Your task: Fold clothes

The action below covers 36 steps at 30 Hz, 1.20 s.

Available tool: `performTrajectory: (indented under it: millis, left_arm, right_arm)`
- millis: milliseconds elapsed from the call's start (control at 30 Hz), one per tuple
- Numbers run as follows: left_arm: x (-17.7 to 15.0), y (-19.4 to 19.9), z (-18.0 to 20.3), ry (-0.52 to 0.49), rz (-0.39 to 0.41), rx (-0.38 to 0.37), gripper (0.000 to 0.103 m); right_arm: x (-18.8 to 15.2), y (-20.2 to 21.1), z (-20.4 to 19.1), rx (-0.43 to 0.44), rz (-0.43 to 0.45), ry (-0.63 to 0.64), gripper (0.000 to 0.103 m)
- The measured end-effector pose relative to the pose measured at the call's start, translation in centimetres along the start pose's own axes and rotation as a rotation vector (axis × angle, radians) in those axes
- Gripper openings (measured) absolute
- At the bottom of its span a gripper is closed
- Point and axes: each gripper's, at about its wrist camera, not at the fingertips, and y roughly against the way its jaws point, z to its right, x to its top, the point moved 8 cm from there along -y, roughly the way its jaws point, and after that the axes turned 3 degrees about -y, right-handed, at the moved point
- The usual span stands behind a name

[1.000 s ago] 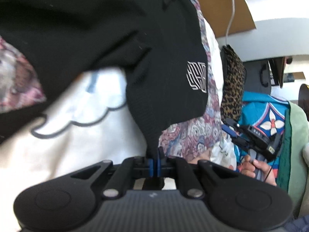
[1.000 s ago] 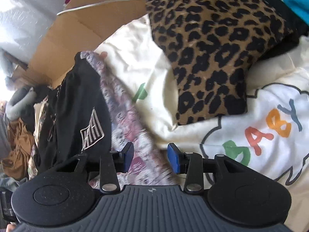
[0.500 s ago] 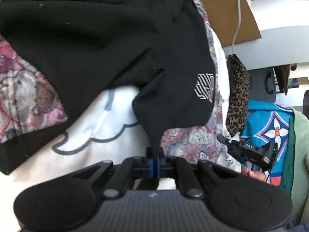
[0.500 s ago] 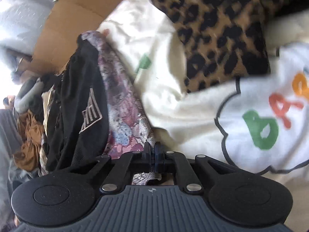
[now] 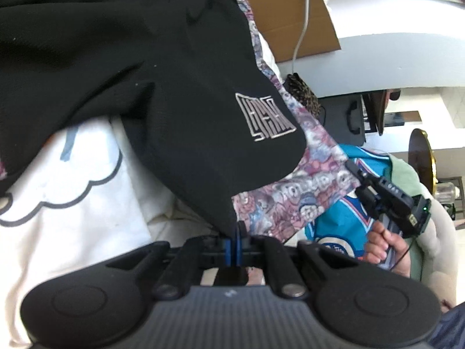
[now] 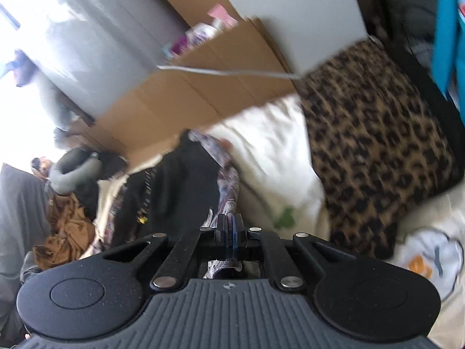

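Note:
A black garment (image 5: 180, 93) with a white line logo and a pink-purple printed panel (image 5: 290, 203) hangs stretched across the left wrist view. My left gripper (image 5: 235, 240) is shut on its black bottom corner. My right gripper (image 6: 230, 232) is shut on the printed panel's edge (image 6: 229, 192), with cloth bunched behind its jaws. In the left wrist view the right gripper (image 5: 363, 181) shows at the panel's far corner, held by a hand (image 5: 383, 247). The garment's black part (image 6: 180, 192) trails away to the left in the blurred right wrist view.
Under the garment lies a white blanket (image 5: 72, 192) with cloud outlines and coloured letters (image 6: 430, 261). A leopard-print cushion (image 6: 375, 145) sits to the right, a cardboard box (image 6: 189, 93) with a white cable behind. A pile of brown and grey clothes (image 6: 69, 221) lies at the left.
My right gripper went from open to shut on the printed panel's edge, then lifted it away. The garment's lower edge now stretches between both grippers.

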Motion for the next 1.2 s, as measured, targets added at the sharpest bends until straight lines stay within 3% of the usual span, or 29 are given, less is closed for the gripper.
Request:
performTrajectory:
  millis: [100,267,567,833,1033,1200]
  left_arm:
    - [-0.1,-0.3,0.0,0.004,-0.006,0.003,0.004]
    - [-0.3,-0.9,-0.1,0.005,-0.021,0.017,0.004]
    - [0.3,-1.3,-0.8,-0.082,-0.112,0.173,0.004]
    - [0.9,-1.4,-1.4,-0.159,-0.193,0.311,0.015]
    - [4.7,2.1,-1.1,-0.206,-0.163,0.386,0.015]
    - [10.4,1.5,0.8,-0.300,-0.127,0.462,0.017]
  right_arm:
    - [0.0,0.0,0.3,-0.017,-0.005,0.013,0.000]
    - [-2.0,-1.6,4.9,-0.127,-0.066,-0.057,0.000]
    - [-6.6,-4.8,10.2,-0.237,-0.159,-0.084,0.000]
    - [-8.1,-6.6,11.3,-0.275,-0.187,-0.070,0.004]
    - [-8.2,-6.1,11.4,-0.271,-0.181,-0.079,0.006]
    - [-8.2,-5.9,11.7,-0.251,-0.182,-0.098,0.006]
